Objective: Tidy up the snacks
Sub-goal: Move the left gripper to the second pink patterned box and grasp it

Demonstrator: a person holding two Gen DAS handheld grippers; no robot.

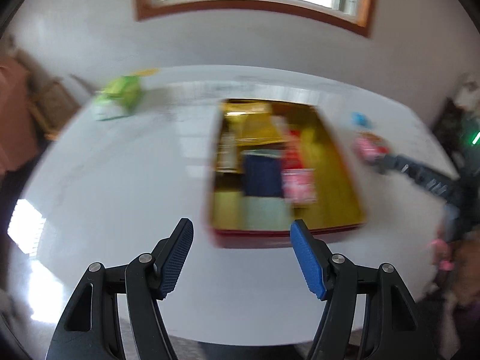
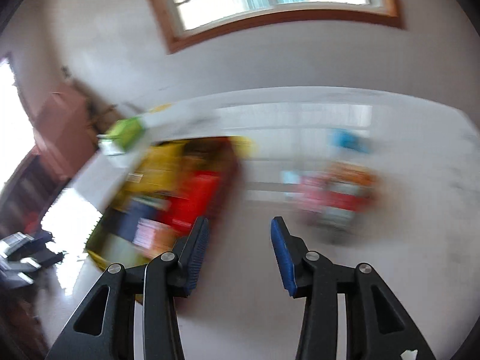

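Nearest my left camera, the left gripper (image 1: 241, 255) hangs over the white desk (image 1: 120, 195) with its blue-padded fingers (image 1: 309, 265) spread wide and nothing between them. Just beyond them, slightly right of centre, sits the snack box (image 1: 285, 238), red outside and gold inside, with a dark blue packet (image 1: 262, 175) and a pink packet (image 1: 300, 184) lying side by side in it. Only this view shows my right gripper (image 1: 420, 177) from outside: it reaches in from the right edge toward a pink-red packet (image 1: 367, 147) lying on the desk to the right of the box, with a small blue packet (image 1: 361, 120) farther back. A green packet (image 1: 121, 96) lies far left near the desk edge.

From my right camera, the right gripper (image 2: 238, 252) points level across the desk, fingers (image 2: 282, 255) apart and empty. The snack box (image 2: 180, 186) is on its left, tilted in the frame. Ahead and to the right is a blurred heap of loose snacks (image 2: 336, 195) in pink, red and orange, which the left view shows less fully, and the blue packet (image 2: 348, 139) behind it. The green packet (image 2: 124, 135) shows at far left.

Both views are smeared with motion, so I can read no label or brand on any packet.
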